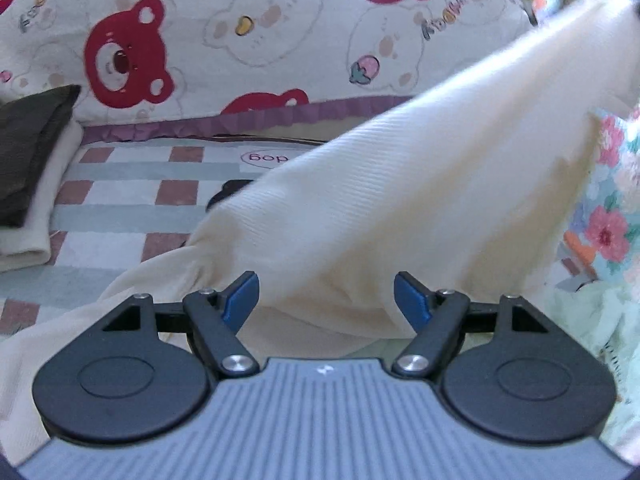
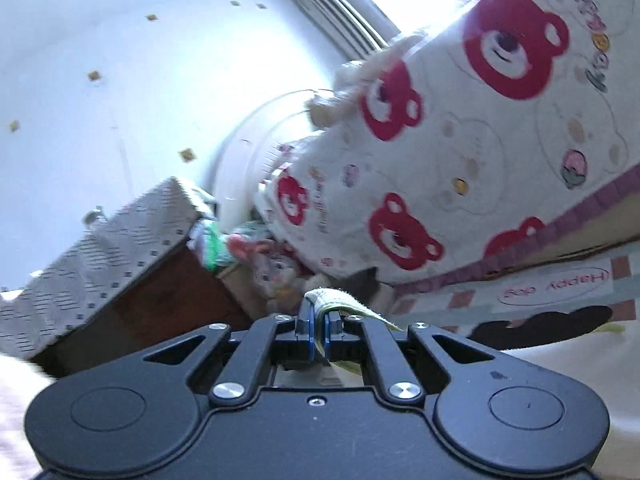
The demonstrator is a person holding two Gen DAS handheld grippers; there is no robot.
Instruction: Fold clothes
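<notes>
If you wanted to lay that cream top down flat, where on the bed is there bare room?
Bare checked sheet lies between the folded stack at the left, the bear-print quilt behind, and the lifted cream garment. The right edge is crowded with floral bedding.

Ribbed cream cloth, matt plastic grippers

The cream garment [image 1: 400, 208] is finely ribbed knit; the left gripper [image 1: 326, 296] is matt black plastic with shiny metal rivets.
</notes>
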